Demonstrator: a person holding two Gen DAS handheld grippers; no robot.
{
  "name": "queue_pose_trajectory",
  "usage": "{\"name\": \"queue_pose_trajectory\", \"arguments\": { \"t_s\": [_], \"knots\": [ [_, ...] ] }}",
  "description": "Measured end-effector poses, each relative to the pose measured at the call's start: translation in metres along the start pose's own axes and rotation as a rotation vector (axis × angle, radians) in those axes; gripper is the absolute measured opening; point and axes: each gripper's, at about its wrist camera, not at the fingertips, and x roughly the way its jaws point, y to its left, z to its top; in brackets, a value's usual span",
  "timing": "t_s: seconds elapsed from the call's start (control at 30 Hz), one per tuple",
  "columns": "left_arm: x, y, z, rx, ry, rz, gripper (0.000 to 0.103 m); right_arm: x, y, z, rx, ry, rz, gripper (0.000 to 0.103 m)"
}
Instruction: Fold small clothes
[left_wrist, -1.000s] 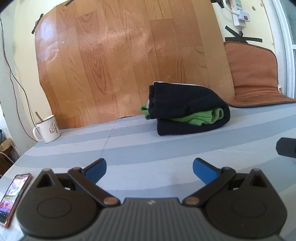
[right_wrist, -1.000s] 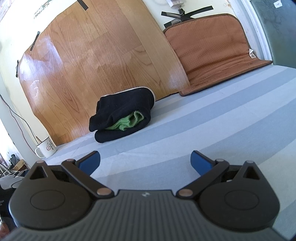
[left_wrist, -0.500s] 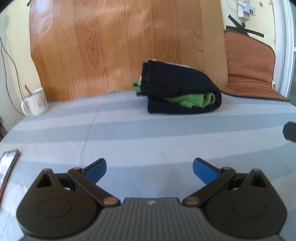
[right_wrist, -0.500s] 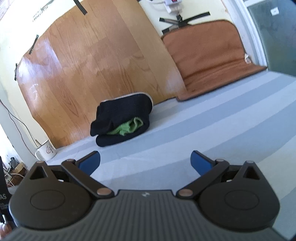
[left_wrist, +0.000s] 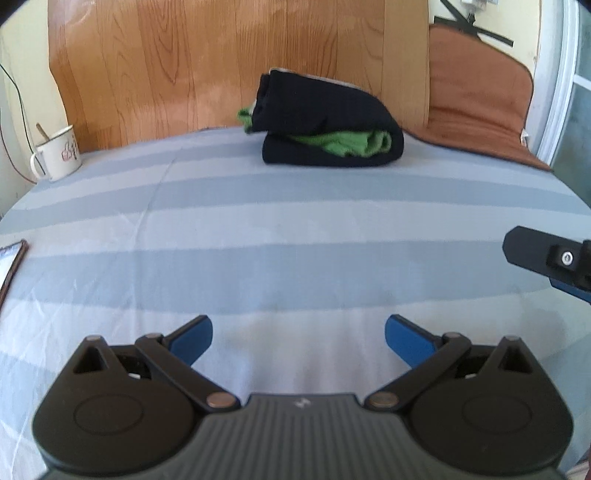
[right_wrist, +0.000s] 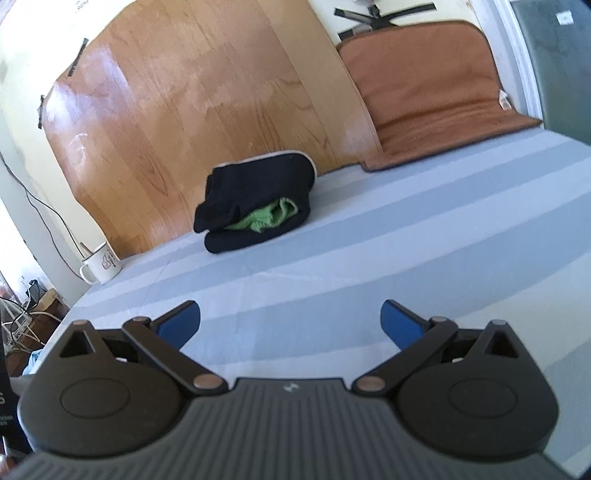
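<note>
Resting: one folded bundle (left_wrist: 328, 125) | one mug (left_wrist: 59, 153) | left hand-held gripper (left_wrist: 298, 334), right hand-held gripper (right_wrist: 290, 319): spread wide, empty

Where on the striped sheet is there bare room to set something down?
The wide stretch of striped sheet between the open left tool and the folded clothes is bare. It is crowded at the far left by the mug, left edge by the phone, far right by the brown mat.

2 grippers (left_wrist: 298, 334), 1 mug (left_wrist: 59, 153).
</note>
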Motion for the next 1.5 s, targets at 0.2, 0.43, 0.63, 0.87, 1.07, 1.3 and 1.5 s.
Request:
{"name": "queue_pose_trajectory", "arguments": {
  "t_s": [0.2, 0.43, 0.63, 0.87, 1.07, 1.3, 1.5],
  "knots": [
    [0.003, 0.002, -0.005, -0.010, 0.023, 0.003, 0.103, -0.003, -0.012, -0.007, 0.037, 0.022, -0.038, 0.103],
    [0.004, 0.001, -0.008, -0.003, 0.026, 0.010, 0.103, 0.000, -0.017, -0.013, 0.047, 0.050, -0.043, 0.103],
    [0.004, 0.001, -0.007, -0.001, 0.035, 0.009, 0.103, 0.000, -0.015, -0.015, 0.022, 0.042, -0.048, 0.103],
    [0.004, 0.001, -0.007, -0.003, 0.037, 0.010, 0.103, 0.002, -0.012, -0.018, -0.024, 0.035, -0.051, 0.103],
    [0.005, 0.000, -0.008, -0.001, 0.037, 0.010, 0.103, 0.000, -0.020, -0.017, 0.045, 0.009, -0.014, 0.103],
    [0.004, 0.001, -0.008, 0.007, 0.042, 0.001, 0.103, -0.002, -0.020, -0.015, 0.069, 0.019, -0.003, 0.103],
    [0.000, 0.004, -0.009, -0.001, 0.055, 0.006, 0.103, -0.009, -0.017, -0.014, 0.105, 0.065, 0.031, 0.103]
  ]
}}
